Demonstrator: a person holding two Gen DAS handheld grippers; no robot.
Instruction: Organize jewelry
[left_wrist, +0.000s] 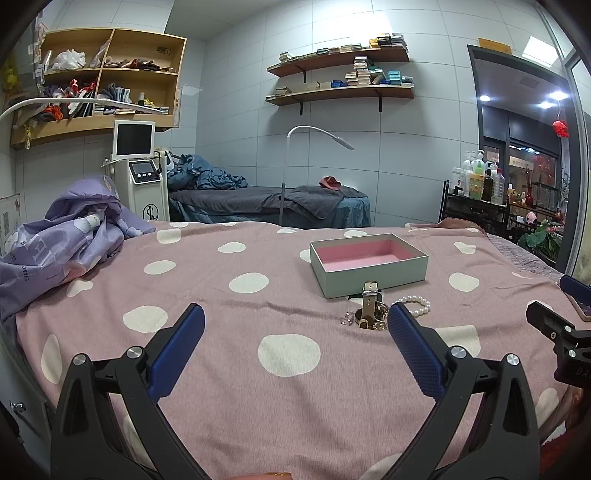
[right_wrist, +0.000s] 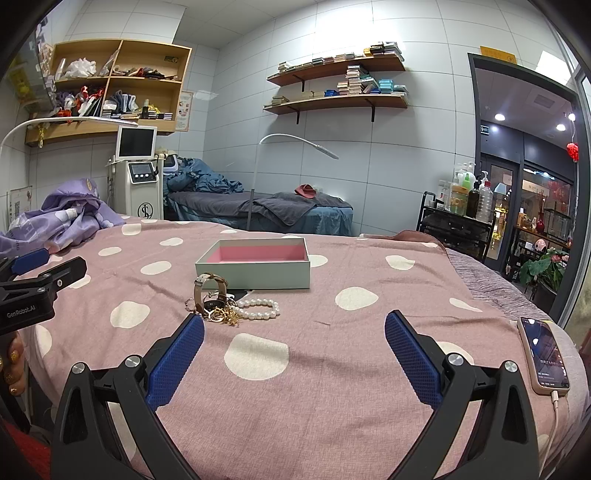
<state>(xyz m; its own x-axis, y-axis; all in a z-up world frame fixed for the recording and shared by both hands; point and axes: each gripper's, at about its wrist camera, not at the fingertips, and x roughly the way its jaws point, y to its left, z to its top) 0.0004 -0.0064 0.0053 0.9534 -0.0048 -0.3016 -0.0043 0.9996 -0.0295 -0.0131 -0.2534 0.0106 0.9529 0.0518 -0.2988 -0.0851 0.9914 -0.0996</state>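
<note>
An open pale green box (left_wrist: 369, 271) with a pink lining stands on the pink dotted bedspread; it also shows in the right wrist view (right_wrist: 255, 273). Just in front of it lies a small pile of jewelry: a beige-strapped watch (left_wrist: 369, 304) (right_wrist: 208, 291), a white pearl bracelet (left_wrist: 419, 304) (right_wrist: 258, 308), gold pieces (right_wrist: 225, 315) and a small silver ring (left_wrist: 346, 318). My left gripper (left_wrist: 295, 319) is open and empty, with the pile near its right finger. My right gripper (right_wrist: 294, 326) is open and empty, with the pile near its left finger.
A crumpled purple quilt (left_wrist: 70, 236) lies at the bed's left. A phone (right_wrist: 546, 356) on a cable lies at the bed's right edge. Behind stand a white machine (left_wrist: 140, 173), a second bed (left_wrist: 273, 203) and a bottle cart (left_wrist: 476, 199).
</note>
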